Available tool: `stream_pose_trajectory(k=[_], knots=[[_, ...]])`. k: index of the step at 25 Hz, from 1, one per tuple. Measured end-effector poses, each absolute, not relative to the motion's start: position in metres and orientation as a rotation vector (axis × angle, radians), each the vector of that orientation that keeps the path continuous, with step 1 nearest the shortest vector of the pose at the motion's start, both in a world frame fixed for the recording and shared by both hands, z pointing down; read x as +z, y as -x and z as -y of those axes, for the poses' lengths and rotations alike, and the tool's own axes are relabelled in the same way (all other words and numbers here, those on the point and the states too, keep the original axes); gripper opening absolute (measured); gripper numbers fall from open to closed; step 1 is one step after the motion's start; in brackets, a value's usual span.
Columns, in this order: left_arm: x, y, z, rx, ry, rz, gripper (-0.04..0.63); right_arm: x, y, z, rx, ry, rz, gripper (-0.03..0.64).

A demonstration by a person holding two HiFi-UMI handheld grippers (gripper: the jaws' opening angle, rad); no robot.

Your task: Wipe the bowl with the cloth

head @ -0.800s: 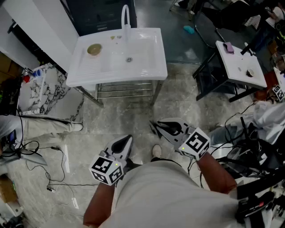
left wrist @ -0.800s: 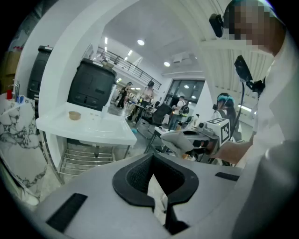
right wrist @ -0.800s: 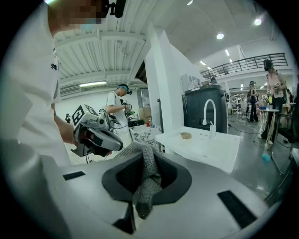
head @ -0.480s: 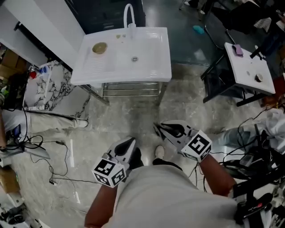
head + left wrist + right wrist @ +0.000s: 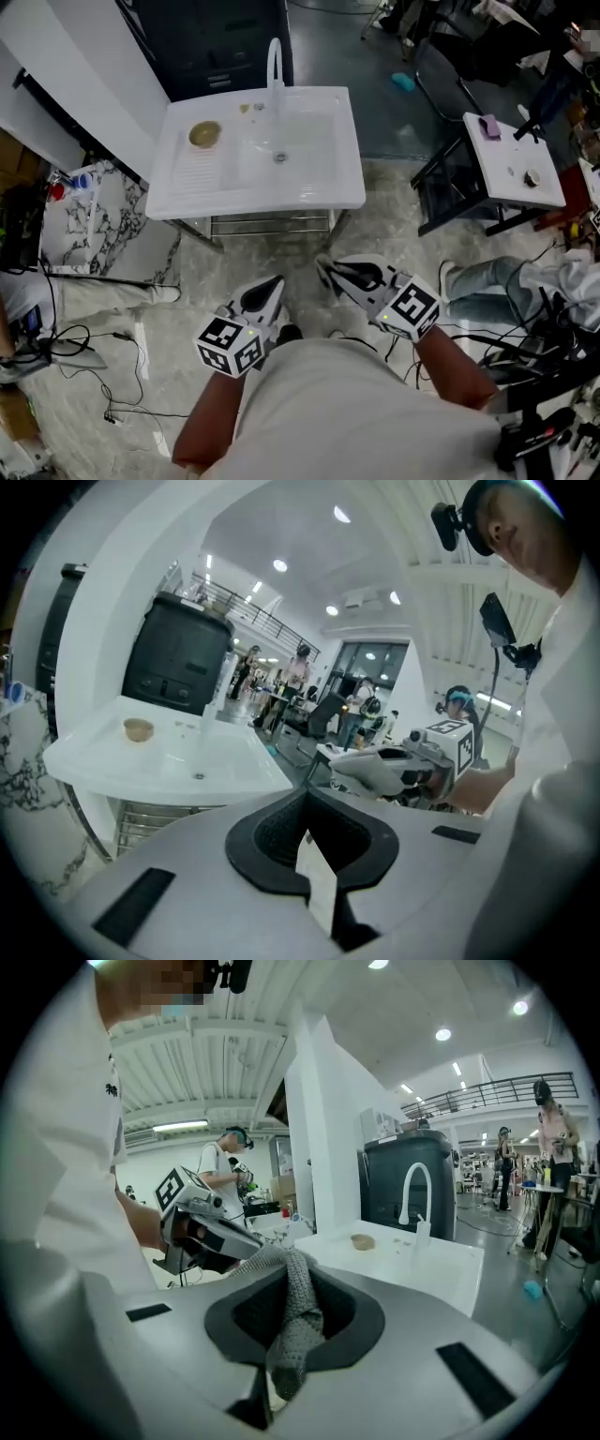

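A small tan bowl (image 5: 204, 135) stands on the draining board of a white sink unit (image 5: 319, 187), left of the basin and the white faucet (image 5: 275, 56). Both grippers hang over the floor well short of the sink. My left gripper (image 5: 273, 284) is shut with nothing in it. My right gripper (image 5: 324, 267) is shut on a grey knitted cloth (image 5: 298, 1312), which hangs from between its jaws. The bowl (image 5: 139, 728) shows far off in the left gripper view, and the bowl (image 5: 362, 1240) shows far off in the right gripper view too.
A black cabinet (image 5: 211, 37) stands behind the sink. At the right is a small white table (image 5: 525, 192) with a purple item (image 5: 487, 125). A marble slab (image 5: 103, 216) and cables (image 5: 84, 347) lie at the left. A seated person's leg (image 5: 483, 281) is at the right.
The sink unit has shifted lower and looks a little larger in the head view. Both grippers keep the same pose in front of the body, jaws unchanged.
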State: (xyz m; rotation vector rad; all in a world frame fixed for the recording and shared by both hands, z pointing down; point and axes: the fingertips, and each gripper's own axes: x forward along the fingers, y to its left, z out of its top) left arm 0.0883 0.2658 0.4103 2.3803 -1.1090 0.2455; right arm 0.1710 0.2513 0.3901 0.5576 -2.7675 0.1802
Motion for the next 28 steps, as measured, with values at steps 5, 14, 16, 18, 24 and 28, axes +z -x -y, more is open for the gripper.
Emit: stream_pose_trajectory(k=[5,14,16,18,24,28], knots=[[0.398,-0.04,-0.225,0.254,-2.406,1.122,0.011,0.373,-0.119,-0.205,0.168,-0.587,2.788,0.035],[0.422,0.036,-0.171,0.187,-2.244,1.208,0.012,0.371,-0.045,-0.153,0.174,-0.462,2.798,0.035],[0.425,0.038,-0.153,0.175,-2.212,1.227,0.012,0.373,-0.045,-0.137,0.191,-0.437,2.8,0.035],[0.427,0.041,-0.133,0.178,-2.187,1.256,0.012,0.375,-0.043,-0.119,0.198,-0.402,2.798,0.035],[0.433,0.057,-0.065,0.205,-2.095,1.37,0.012,0.37,-0.035,-0.056,0.171,-0.266,2.824,0.035],[0.442,0.069,-0.022,0.155,-2.012,1.425,0.015,0.374,-0.039,-0.027,0.115,-0.185,2.852,0.035]])
